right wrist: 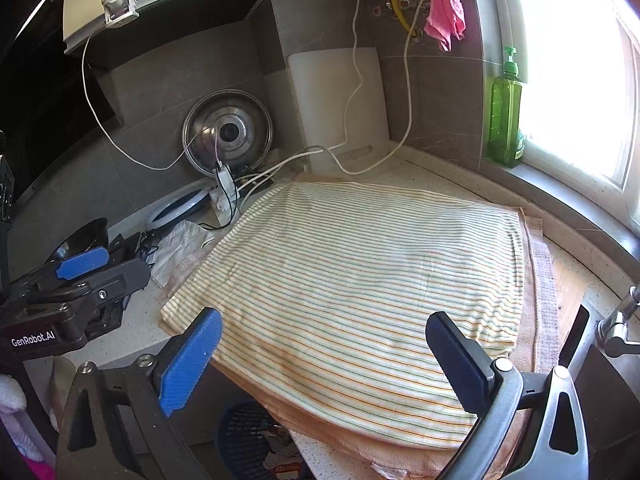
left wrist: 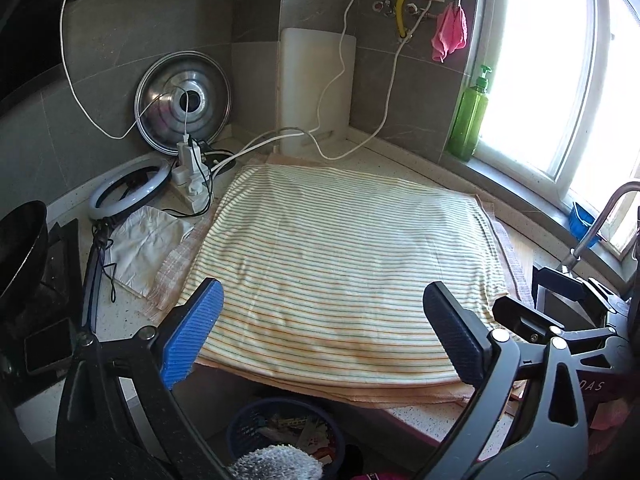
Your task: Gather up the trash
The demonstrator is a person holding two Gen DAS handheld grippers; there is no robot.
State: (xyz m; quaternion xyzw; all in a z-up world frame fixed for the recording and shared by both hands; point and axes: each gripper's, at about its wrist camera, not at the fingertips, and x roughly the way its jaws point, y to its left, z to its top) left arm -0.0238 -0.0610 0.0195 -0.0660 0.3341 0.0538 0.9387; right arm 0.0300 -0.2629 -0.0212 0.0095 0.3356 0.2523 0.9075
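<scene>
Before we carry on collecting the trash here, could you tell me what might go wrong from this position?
The crumpled white paper lies beside black cables and a power strip; the open left gripper might snag a cord. The basket sits below the counter edge, partly hidden under the striped cloth, so a drop could miss. The open right gripper could drag that cloth.

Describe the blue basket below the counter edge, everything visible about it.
The blue basket is a round, dark blue bin with a lattice wall that looks like plastic. It stands upright below the counter's front edge, partly hidden by the counter and the tongs. Inside lie mixed scraps, paper and wrappers as far as can be told, and in the left wrist view a whitish textured piece sits at its near rim. Neither tongs touch it.
</scene>
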